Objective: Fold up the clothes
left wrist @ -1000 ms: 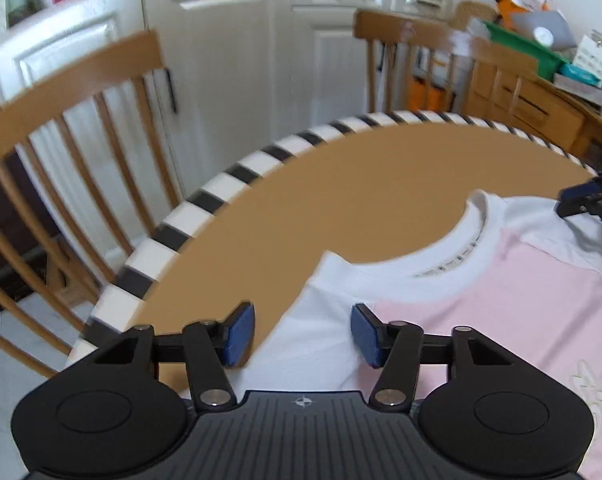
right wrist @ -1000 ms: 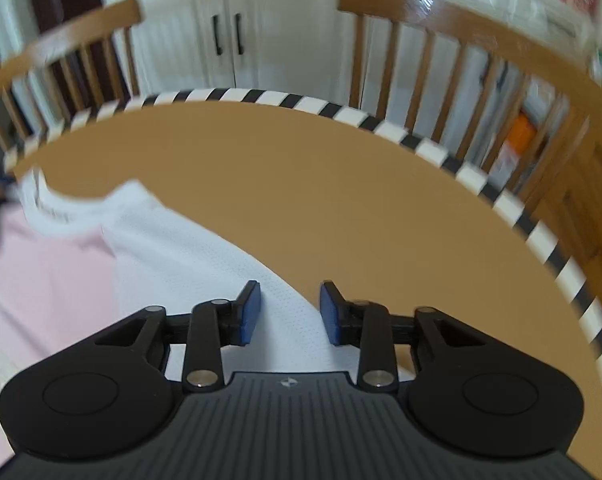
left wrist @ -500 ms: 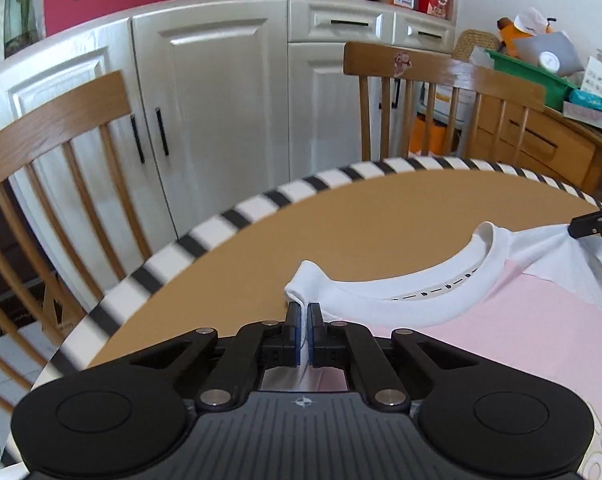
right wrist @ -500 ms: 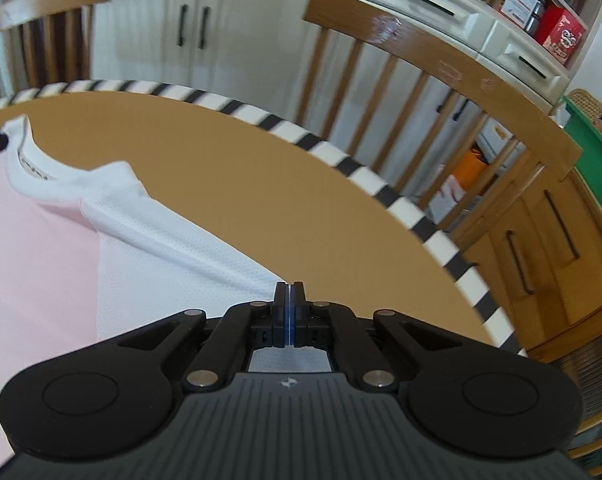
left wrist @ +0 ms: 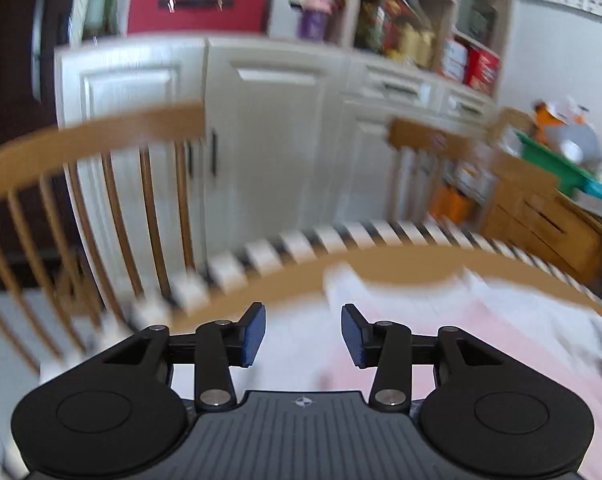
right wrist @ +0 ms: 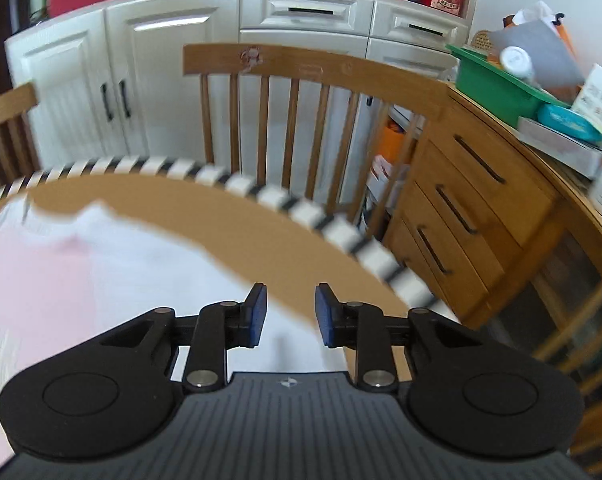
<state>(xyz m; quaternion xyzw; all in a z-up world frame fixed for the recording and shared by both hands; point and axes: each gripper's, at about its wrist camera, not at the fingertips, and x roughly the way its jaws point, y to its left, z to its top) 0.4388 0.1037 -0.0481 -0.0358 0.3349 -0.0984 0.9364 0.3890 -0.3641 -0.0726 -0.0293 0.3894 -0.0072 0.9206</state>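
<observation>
A pink and white T-shirt (left wrist: 441, 328) lies flat on the round brown table (left wrist: 401, 264), collar toward the far edge; it also shows in the right wrist view (right wrist: 81, 264). My left gripper (left wrist: 303, 334) is open and empty, raised above the shirt's left white sleeve. My right gripper (right wrist: 287, 315) is open and empty above the shirt's right white sleeve edge. Both views are blurred by motion.
The table has a black-and-white striped rim (right wrist: 301, 212). Wooden chairs (left wrist: 81, 184) (right wrist: 313, 92) stand at the far side. White cabinets (left wrist: 261, 140) stand behind. A wooden drawer unit (right wrist: 473, 216) with a green tray (right wrist: 497, 80) is at right.
Both grippers were shut on the shirt's sleeves half a second ago; both have opened, let go and lifted up and back. The shirt now lies flat.
</observation>
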